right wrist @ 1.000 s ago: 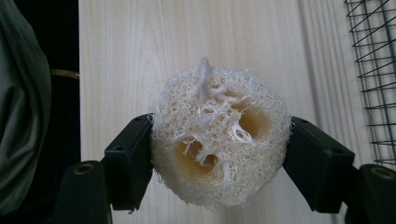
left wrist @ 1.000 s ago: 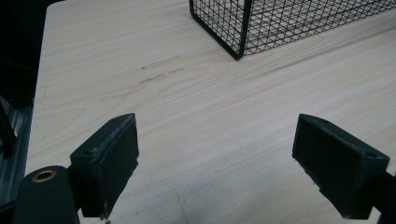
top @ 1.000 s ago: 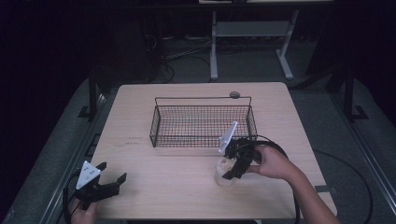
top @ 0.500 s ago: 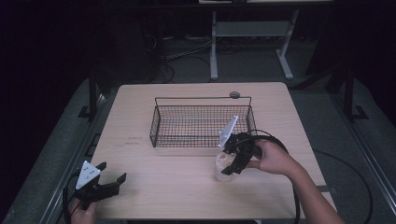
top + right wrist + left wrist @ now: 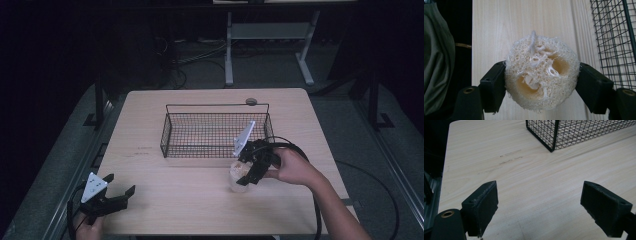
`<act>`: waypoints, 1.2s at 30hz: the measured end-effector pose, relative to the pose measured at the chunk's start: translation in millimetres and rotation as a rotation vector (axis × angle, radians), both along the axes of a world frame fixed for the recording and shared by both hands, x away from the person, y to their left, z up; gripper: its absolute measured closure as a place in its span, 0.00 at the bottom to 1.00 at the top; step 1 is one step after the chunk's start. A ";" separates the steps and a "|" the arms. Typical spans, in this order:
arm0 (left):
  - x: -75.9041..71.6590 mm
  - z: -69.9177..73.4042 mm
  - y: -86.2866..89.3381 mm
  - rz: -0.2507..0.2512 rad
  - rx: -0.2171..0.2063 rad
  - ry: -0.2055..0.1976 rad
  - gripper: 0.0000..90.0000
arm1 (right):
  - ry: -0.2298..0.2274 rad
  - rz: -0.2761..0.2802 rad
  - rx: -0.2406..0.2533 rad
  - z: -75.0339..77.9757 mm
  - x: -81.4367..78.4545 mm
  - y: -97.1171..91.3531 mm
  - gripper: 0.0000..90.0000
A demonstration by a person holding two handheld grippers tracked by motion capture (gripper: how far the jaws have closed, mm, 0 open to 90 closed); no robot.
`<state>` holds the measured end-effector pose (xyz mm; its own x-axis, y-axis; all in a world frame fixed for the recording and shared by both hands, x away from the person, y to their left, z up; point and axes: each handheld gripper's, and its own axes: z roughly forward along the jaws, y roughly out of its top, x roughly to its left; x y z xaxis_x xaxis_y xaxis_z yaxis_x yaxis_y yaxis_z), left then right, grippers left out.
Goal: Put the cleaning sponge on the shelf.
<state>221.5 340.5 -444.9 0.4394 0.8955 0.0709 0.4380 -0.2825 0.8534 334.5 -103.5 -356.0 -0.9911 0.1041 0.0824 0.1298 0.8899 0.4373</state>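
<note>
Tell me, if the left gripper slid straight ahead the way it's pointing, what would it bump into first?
Probably the wire basket. The left gripper is open, with bare table between and ahead of it. The basket's corner stands beyond, a little right of center, so it might only just clip it.

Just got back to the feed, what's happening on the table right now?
The right gripper is shut on a loofah, holding it just in front of the wire basket. The loofah is not in the basket yet. The left gripper sits open near the table's front left corner, holding nothing.
</note>
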 end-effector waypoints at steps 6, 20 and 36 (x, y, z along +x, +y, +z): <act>-0.1 0.1 0.2 0.000 0.001 0.000 0.15 | -0.005 0.006 0.009 6.3 1.5 1.5 0.32; -0.3 0.0 -0.5 -0.003 0.003 0.001 0.15 | -0.019 0.013 0.006 22.0 4.9 4.0 0.32; -0.4 0.1 0.7 0.002 0.003 -0.001 0.15 | -0.018 0.022 0.007 35.2 13.1 8.9 0.32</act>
<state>221.1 341.2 -444.8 0.4375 0.8962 0.0741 0.4375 -0.2841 0.8532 347.6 -94.6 -320.8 -0.9945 0.0822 0.0651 0.1027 0.8892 0.4458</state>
